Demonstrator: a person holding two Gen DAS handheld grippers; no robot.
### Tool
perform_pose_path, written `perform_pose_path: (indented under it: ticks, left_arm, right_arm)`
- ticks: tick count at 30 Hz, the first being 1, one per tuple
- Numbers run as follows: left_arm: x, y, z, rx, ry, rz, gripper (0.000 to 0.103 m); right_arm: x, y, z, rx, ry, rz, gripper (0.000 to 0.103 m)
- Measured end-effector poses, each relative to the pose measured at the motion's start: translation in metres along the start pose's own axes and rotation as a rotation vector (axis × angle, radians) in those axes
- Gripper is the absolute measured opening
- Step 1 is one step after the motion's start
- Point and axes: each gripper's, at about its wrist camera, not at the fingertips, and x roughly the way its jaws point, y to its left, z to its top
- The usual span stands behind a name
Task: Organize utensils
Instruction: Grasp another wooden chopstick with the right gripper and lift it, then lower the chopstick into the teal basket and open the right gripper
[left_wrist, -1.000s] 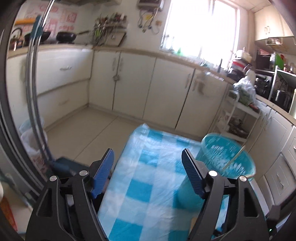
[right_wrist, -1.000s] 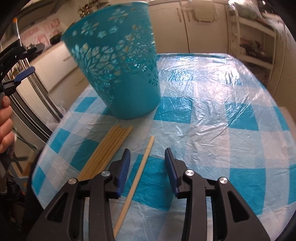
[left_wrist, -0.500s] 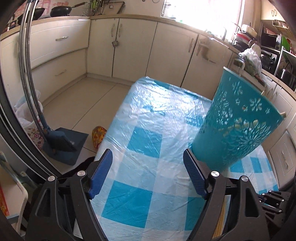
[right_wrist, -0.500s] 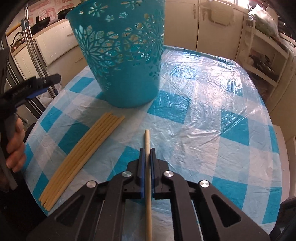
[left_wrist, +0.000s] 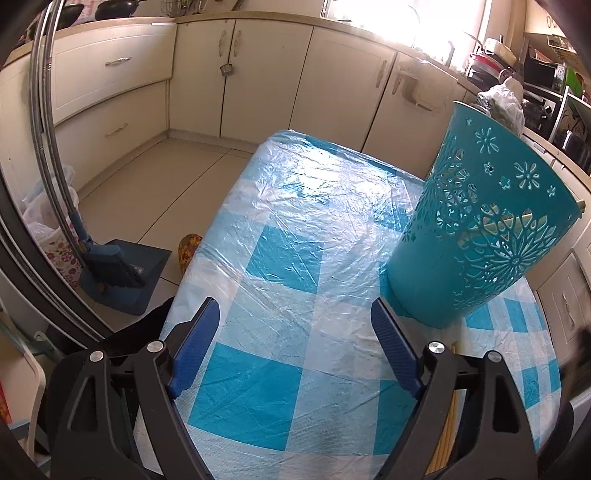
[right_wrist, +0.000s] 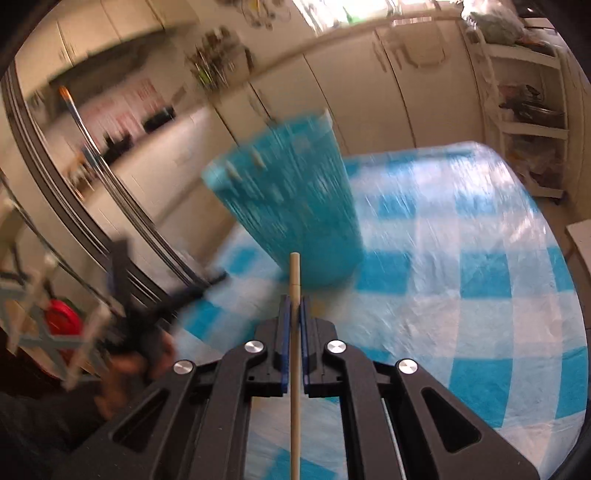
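A teal cut-out holder (left_wrist: 480, 236) stands on the blue-checked table (left_wrist: 295, 258), with pale sticks visible through its holes. My left gripper (left_wrist: 295, 339) is open and empty, hovering left of the holder. A few chopsticks (left_wrist: 448, 424) lie behind its right finger. My right gripper (right_wrist: 294, 314) is shut on a single pale chopstick (right_wrist: 294, 332), lifted off the table, its tip pointing at the blurred holder (right_wrist: 291, 218). The left gripper and hand (right_wrist: 147, 325) show blurred at the left.
The table is covered in crinkled plastic film (right_wrist: 461, 258). A blue dustpan and brush (left_wrist: 118, 273) stand on the floor left of the table. Cabinets (left_wrist: 332, 81) line the walls; a white shelf rack (right_wrist: 528, 110) stands to the right.
My right gripper, shut on the chopstick, has lifted it off the table and swung toward the holder. The left gripper stayed open and moved slightly nearer the table.
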Motion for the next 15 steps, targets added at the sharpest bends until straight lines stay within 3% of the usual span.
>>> perform_pose_path:
  ticks: [4,7,11,15]
  left_arm:
    - [0.000,-0.001,0.000,0.001,0.001,0.001,0.080]
    - [0.000,-0.001,0.000,-0.001,-0.003,-0.003,0.080]
    - [-0.003,-0.002,0.000,0.003,-0.020,-0.011,0.080]
    - [-0.006,-0.004,-0.002,0.013,-0.035,-0.009,0.081]
  right_arm:
    - [-0.018,0.030,0.056,-0.017,-0.180,0.107,0.006]
    - [-0.016,0.052,0.093,-0.039,-0.292,0.120,0.006]
    - [-0.009,0.063,0.124,-0.035,-0.440,0.039,0.006]
    - [0.017,0.065,0.135,-0.050,-0.528,-0.115,0.006]
